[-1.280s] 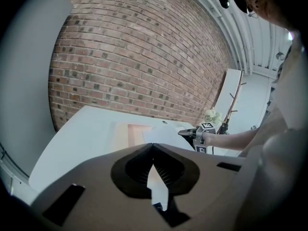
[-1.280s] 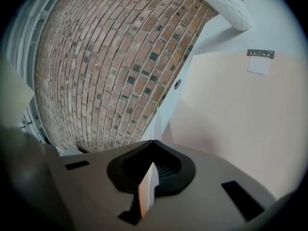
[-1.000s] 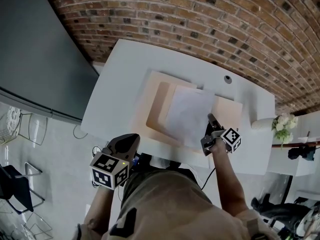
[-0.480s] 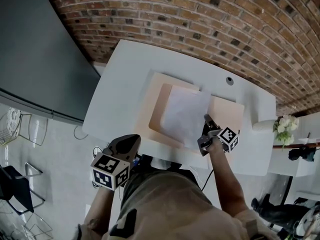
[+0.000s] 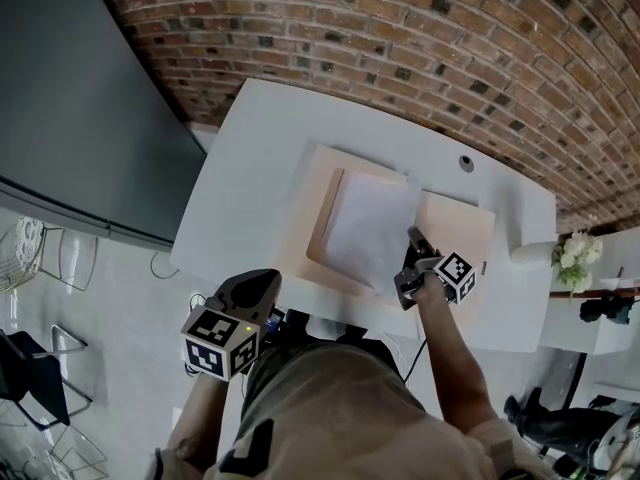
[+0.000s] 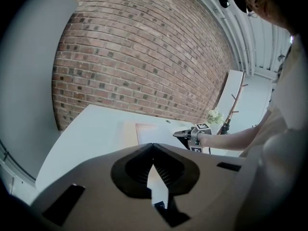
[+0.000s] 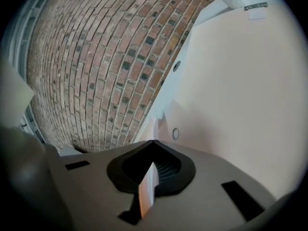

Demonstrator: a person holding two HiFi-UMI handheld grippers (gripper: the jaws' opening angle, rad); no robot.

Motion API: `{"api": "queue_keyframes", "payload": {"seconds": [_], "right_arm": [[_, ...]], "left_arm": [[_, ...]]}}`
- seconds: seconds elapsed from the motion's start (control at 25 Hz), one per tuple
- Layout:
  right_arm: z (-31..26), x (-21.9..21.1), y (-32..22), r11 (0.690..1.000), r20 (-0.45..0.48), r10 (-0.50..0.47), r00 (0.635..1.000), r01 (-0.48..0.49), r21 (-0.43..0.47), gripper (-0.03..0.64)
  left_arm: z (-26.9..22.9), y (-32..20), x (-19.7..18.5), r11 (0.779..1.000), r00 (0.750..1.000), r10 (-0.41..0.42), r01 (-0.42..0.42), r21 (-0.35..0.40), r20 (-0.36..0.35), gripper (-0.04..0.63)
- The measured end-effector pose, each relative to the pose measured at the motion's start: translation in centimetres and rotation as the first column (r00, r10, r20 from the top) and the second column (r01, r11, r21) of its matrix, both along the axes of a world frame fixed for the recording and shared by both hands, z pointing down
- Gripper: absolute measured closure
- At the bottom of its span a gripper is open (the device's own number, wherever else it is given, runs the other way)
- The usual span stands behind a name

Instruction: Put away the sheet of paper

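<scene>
The right gripper (image 7: pixel 153 141) is seen with its 2 jaws brought together on the near right edge of the sheet of paper (image 5: pixel 368 230), which shows as a thin pale strip between them. The left gripper (image 6: pixel 153 145) is closed at the tips with nothing held, and it is kept off the table's near edge, close to the person's body. 2 marker cubes are counted, 1 on each gripper (image 5: pixel 220 343) (image 5: pixel 460 276). Only 1 white sheet is seen; it is laid across the middle of 1 beige folder (image 5: pixel 462 226), which is spread flat and shows bare on the sheet's left and right. The folder is carried by 1 white table (image 5: pixel 250 168), in which 1 small round hole (image 5: pixel 466 164) is set just beyond the folder's far right corner. 1 bunch of pale flowers (image 5: pixel 572 266) is placed past the table's right end. A brick wall (image 5: pixel 400 38) is seen behind the table.
</scene>
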State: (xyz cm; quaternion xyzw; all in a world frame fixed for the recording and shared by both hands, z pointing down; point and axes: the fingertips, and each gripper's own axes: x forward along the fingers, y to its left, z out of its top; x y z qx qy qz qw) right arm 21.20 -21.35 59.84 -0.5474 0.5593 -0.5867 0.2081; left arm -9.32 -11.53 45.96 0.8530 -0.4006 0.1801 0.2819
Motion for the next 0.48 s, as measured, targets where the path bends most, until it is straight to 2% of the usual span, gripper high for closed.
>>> {"api": "queue_keyframes", "payload": {"seconds": [0.48], "right_arm": [[0.8, -1.9, -0.8, 1.0, 0.017, 0.003, 1.0, -0.003, -0.016, 0.594]], "left_arm": [[0.3, -0.8, -1.1, 1.0, 1.0, 0.02, -0.02, -0.012, 0.004, 0.581]]}}
